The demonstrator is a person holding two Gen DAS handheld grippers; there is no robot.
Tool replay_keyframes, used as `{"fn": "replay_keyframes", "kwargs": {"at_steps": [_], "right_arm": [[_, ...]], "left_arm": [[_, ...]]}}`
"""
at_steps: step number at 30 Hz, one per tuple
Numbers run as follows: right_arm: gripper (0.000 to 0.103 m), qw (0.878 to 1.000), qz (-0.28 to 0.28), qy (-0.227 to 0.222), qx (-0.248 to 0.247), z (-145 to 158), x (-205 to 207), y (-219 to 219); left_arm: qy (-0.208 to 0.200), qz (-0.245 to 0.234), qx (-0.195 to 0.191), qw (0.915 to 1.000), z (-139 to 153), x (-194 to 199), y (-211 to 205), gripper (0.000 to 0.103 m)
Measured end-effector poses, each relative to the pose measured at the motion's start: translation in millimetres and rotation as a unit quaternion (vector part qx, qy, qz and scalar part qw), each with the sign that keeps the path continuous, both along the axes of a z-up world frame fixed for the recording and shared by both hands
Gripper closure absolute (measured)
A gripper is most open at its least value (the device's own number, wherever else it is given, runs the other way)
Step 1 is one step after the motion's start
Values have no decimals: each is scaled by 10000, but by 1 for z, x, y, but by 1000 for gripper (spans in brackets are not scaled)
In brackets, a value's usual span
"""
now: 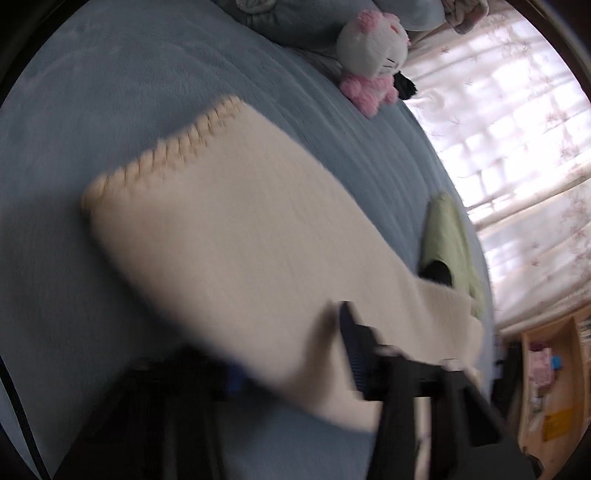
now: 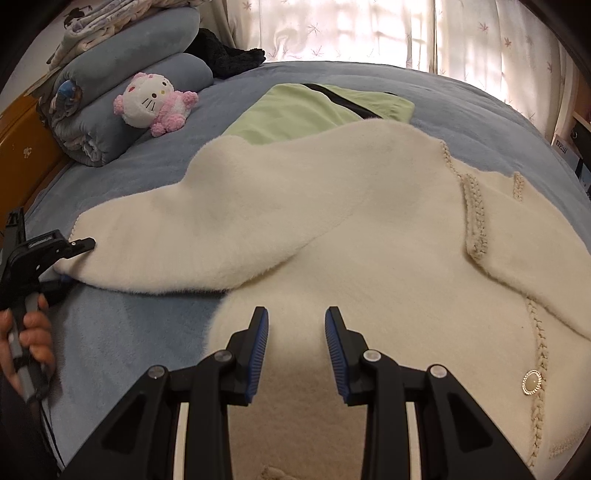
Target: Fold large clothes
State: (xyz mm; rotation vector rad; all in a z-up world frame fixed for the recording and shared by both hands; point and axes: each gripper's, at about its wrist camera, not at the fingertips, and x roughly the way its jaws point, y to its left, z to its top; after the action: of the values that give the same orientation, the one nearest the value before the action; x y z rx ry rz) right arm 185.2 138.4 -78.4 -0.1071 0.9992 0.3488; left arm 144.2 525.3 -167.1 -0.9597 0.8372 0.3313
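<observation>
A cream fuzzy cardigan [image 2: 369, 229] with braided trim and a gold button lies spread on the blue bed. Its sleeve [image 2: 192, 236] stretches left across the bed. My left gripper [image 2: 70, 258] is at the sleeve's cuff end and grips it; in the blurred left wrist view the sleeve [image 1: 240, 229] runs between the fingers of the left gripper [image 1: 295, 350]. My right gripper [image 2: 295, 325] is open, hovering just above the cardigan's body, holding nothing.
A folded green garment [image 2: 314, 110] lies behind the cardigan. A pink and white plush cat [image 2: 155, 103] leans on rolled blue bedding [image 2: 122, 81] at the back left. Curtains [image 2: 369, 33] hang behind the bed [image 2: 129, 332]. A wooden shelf [image 1: 550, 387] stands beside it.
</observation>
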Motion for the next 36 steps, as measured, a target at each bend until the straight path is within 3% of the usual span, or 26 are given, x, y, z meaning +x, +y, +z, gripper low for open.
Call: {"fn": "replay_keyframes", "kwargs": {"at_steps": [1,5,6,10,14,16,21,25,27,30,32,36], "right_arm": [[71,10000,-16,29,2,-1,1,-2],[71,9998,-135,141,104,-3,2,-15],[71,9997,-165,145,130,-3,1,-18],[71,9988,-349,122,323,5,-2,-42],[71,9970,-567,15,525,19,-8,-73],[71,9954,-719,-59,633,28,-11,-93],[71,9897,-1205,-268,726,44,-22,-154],[71,9836,-1652,-206,688,39,-29,-208],[71,9805,-1838,-118,688,34,-32,-231],[71,9774,-1988,14,718,26,-37,-257],[71,9762,-2015,98,790,22,-39,-267],[71,9769,-1921,130,922,20,-40,-271]], "left_arm": [[73,-47,111,9999,1,4,-1,89],[269,-214,1001,9944,31,18,-25,95],[154,-305,1231,9918,46,20,-39,96],[-435,-776,1495,9848,103,32,-94,97],[-1040,-1538,1711,9676,160,46,-174,97],[-1200,-1957,1668,9589,173,45,-214,97],[-1144,-2936,1715,9334,170,68,-329,97],[-783,-3585,1737,9139,132,75,-407,96],[-495,-3900,1538,9065,106,85,-431,92],[-109,-4068,1472,9015,75,86,-451,67],[-120,-4055,1390,9034,73,81,-448,50],[-285,-4014,949,9105,89,70,-432,33]]}}
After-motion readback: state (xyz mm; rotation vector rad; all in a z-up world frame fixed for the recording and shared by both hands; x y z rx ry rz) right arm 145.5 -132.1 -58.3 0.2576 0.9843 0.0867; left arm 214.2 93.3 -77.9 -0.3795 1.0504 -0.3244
